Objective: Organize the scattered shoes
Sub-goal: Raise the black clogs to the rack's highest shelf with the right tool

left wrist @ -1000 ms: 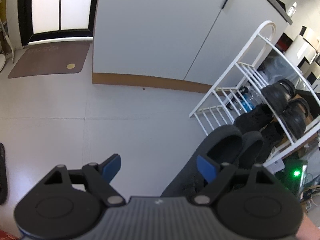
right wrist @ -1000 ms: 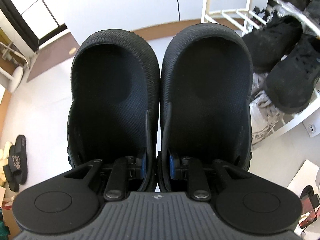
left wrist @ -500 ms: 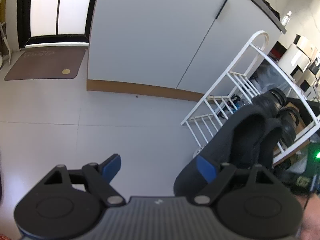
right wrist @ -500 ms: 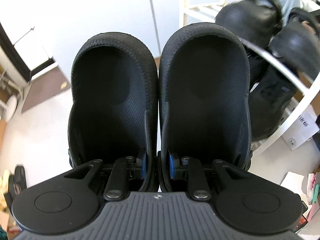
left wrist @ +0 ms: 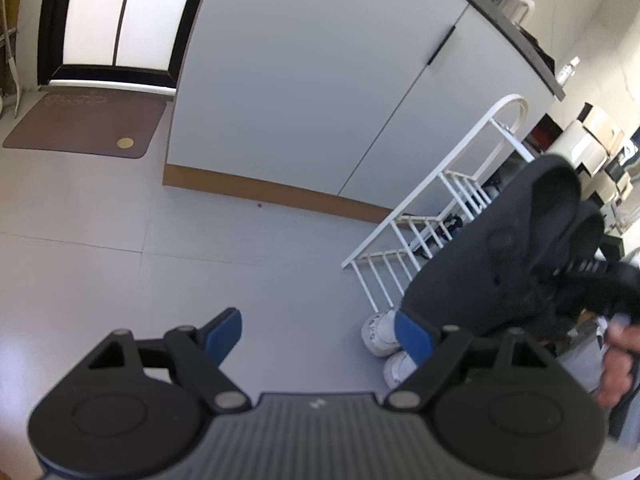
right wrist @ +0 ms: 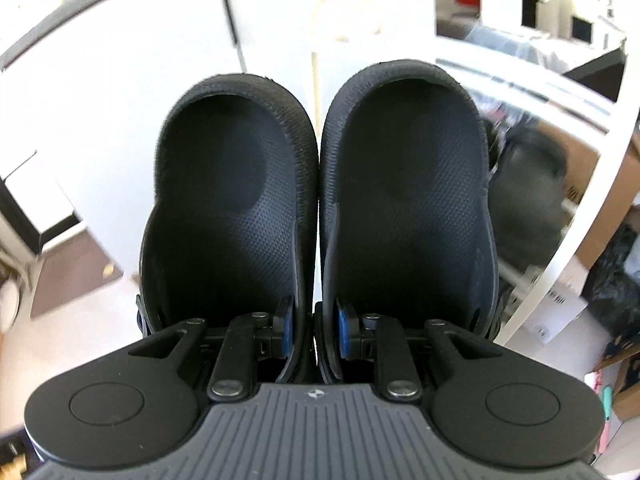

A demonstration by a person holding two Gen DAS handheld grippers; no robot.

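The right gripper's [right wrist: 312, 336] blue-padded fingers [right wrist: 285, 336] stood nearly closed, pinching together the two inner side walls of a pair of black clogs [right wrist: 320, 208]. One pad sat inside the left clog and the other inside the right clog, so both shoes hung from that single grip with their open insides facing the camera and their toes pointing away. The clogs touched each other along their inner edges and were clear of the floor.

The left gripper [left wrist: 320, 332] had its fingers [left wrist: 224, 330] spread wide with nothing between them, only bare pale floor [left wrist: 200, 264] beyond.

In the left wrist view the black clogs [left wrist: 516, 256] appeared at the right, held up in the air in front of the white wire shoe rack [left wrist: 436, 200], with a hand [left wrist: 618, 364] visible at the far right edge below them. The rack stood against a grey cabinet [left wrist: 304, 92]. Beside the rack's near foot, a pair of white shoes [left wrist: 380, 332] lay on the floor. At the far left a brown doormat [left wrist: 84, 124] lay before a dark-framed door.

In the right wrist view, the rack's curved white frame [right wrist: 600, 176] ran along the right of the clogs, and a dark shoe [right wrist: 532, 184], blurred, sat on a shelf behind it.
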